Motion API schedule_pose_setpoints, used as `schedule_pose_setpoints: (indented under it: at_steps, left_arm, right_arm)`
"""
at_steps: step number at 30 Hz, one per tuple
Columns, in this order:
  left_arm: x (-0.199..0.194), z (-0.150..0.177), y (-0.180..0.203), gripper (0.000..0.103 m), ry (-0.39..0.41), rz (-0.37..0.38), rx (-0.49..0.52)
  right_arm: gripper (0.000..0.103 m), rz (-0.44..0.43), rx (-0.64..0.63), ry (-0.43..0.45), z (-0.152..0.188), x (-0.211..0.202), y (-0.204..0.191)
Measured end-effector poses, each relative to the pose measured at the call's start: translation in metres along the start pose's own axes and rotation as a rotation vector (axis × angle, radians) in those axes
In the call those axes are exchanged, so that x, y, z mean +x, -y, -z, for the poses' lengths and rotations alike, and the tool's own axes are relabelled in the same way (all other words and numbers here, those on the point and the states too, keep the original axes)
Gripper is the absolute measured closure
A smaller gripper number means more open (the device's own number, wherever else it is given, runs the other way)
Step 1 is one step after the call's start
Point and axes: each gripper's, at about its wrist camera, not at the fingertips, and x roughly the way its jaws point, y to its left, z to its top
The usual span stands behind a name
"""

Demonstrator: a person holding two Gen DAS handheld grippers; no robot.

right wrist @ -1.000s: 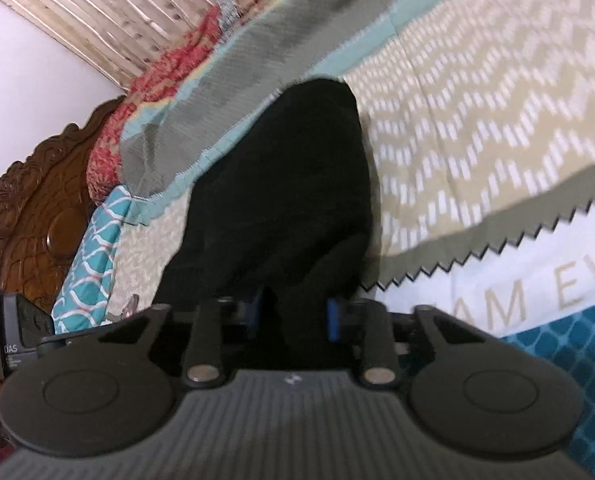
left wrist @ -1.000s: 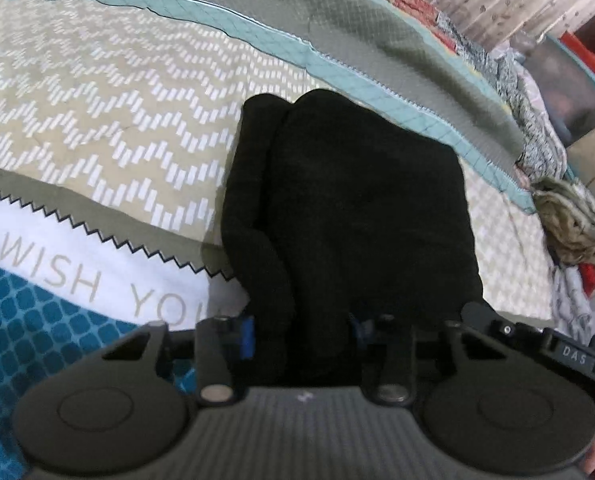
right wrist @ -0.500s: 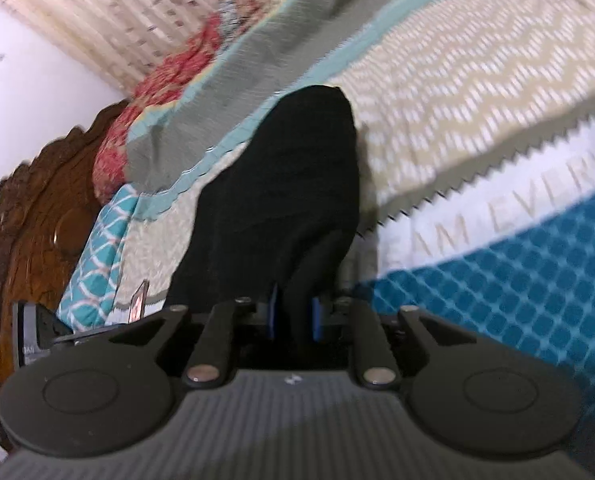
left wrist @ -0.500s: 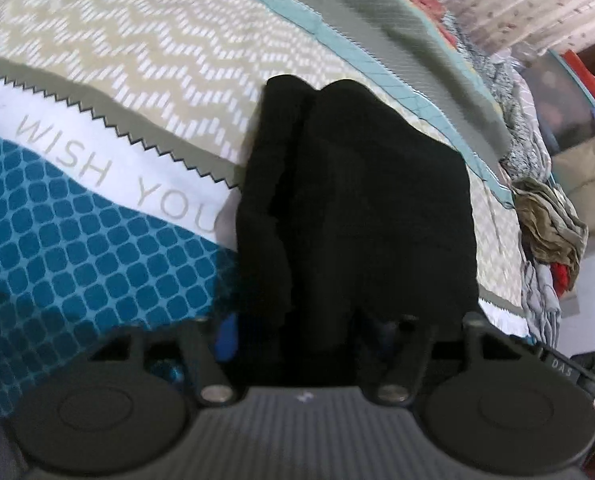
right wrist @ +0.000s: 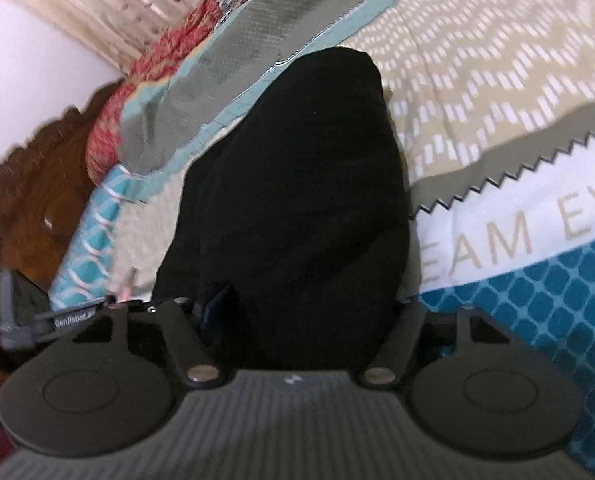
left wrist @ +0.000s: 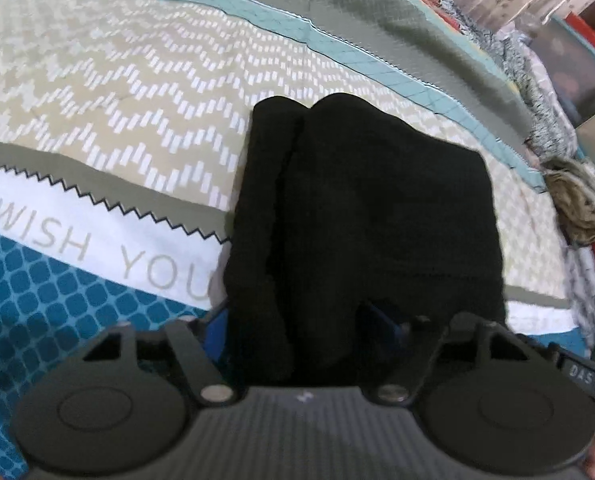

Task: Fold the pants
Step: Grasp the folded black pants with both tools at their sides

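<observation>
Black pants (left wrist: 361, 216) folded on bedspread (left wrist: 97, 92), near edge between both grippers' jaws; left gripper (left wrist: 301, 332) easing narrower, right gripper (right wrist: 301, 312) spreading, neither clamped; risk: fingers snag cloth withdrawing, dragging fold open.

Open patterned bedspread (left wrist: 97, 92) free left of the black folded pants (left wrist: 369, 216) in the left wrist view, pants filling the middle, heaped clothes (left wrist: 577, 200) crowding the far right edge, carved wooden headboard (right wrist: 29, 184) blocking the right wrist view's left.
</observation>
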Motion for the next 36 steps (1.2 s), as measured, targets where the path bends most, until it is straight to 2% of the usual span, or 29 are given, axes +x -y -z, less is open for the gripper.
schedule_pose_setpoints:
  at_steps: [3, 5, 8, 15, 30, 36]
  left_arm:
    - [-0.001, 0.004, 0.009, 0.042, 0.014, -0.030, 0.038]
    - [-0.001, 0.006, 0.012, 0.042, 0.017, -0.055, 0.049]
    - [-0.003, 0.010, 0.016, 0.041, 0.024, -0.079, 0.065]
    - [-0.006, 0.014, 0.014, 0.038, 0.030, -0.083, 0.069]
    - [-0.006, 0.013, 0.015, 0.028, 0.039, -0.115, 0.088]
    - [-0.006, 0.014, 0.015, 0.024, 0.042, -0.127, 0.098]
  right_arm:
    - [0.046, 0.018, -0.047, 0.017, 0.003, -0.004, -0.003]
    - [0.046, 0.022, -0.047, 0.032, 0.007, -0.005, -0.001]
    - [0.046, 0.027, -0.065, 0.063, 0.012, -0.004, 0.001]
    - [0.045, -0.009, -0.041, 0.084, 0.012, -0.004, 0.011]
    - [0.038, -0.078, 0.003, 0.084, 0.015, -0.009, 0.021]
    - [0.038, -0.081, 0.001, 0.072, 0.015, -0.010, 0.021]
